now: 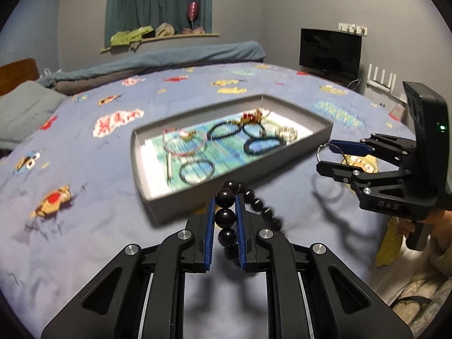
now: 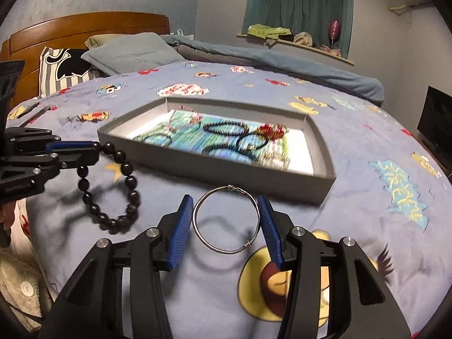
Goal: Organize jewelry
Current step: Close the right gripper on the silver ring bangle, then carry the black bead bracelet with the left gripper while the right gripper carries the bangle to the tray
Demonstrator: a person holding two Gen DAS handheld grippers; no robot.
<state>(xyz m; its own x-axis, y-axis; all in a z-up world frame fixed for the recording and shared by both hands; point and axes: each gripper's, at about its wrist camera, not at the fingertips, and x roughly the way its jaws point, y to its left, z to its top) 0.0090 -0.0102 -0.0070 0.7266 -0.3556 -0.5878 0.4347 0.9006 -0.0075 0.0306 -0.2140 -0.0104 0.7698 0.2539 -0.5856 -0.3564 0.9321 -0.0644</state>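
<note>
My left gripper (image 1: 224, 202) is shut on a black bead bracelet (image 1: 225, 216), whose loop hangs free above the bedspread, as the right wrist view shows (image 2: 131, 182). Between the blue pads of my right gripper (image 2: 224, 200) a silver wire bangle (image 2: 229, 188) is clamped across its width, lifted off the cover with its shadow below. Both grippers hover just in front of a shallow grey box (image 1: 296, 152) holding several pieces: black bracelets (image 1: 223, 130), a red and gold piece (image 1: 251, 117), a pink bangle (image 1: 183, 144). Each gripper shows in the other's view: left (image 2: 94, 148), right (image 1: 325, 155).
The box (image 2: 226, 175) lies on a blue cartoon-print bedspread (image 1: 84, 169). Pillows (image 2: 130, 52) and a wooden headboard (image 2: 84, 25) are at the far end, a rolled quilt (image 1: 169, 56) behind. A dark screen (image 1: 330, 52) stands by the wall. A hand holds the right gripper's handle.
</note>
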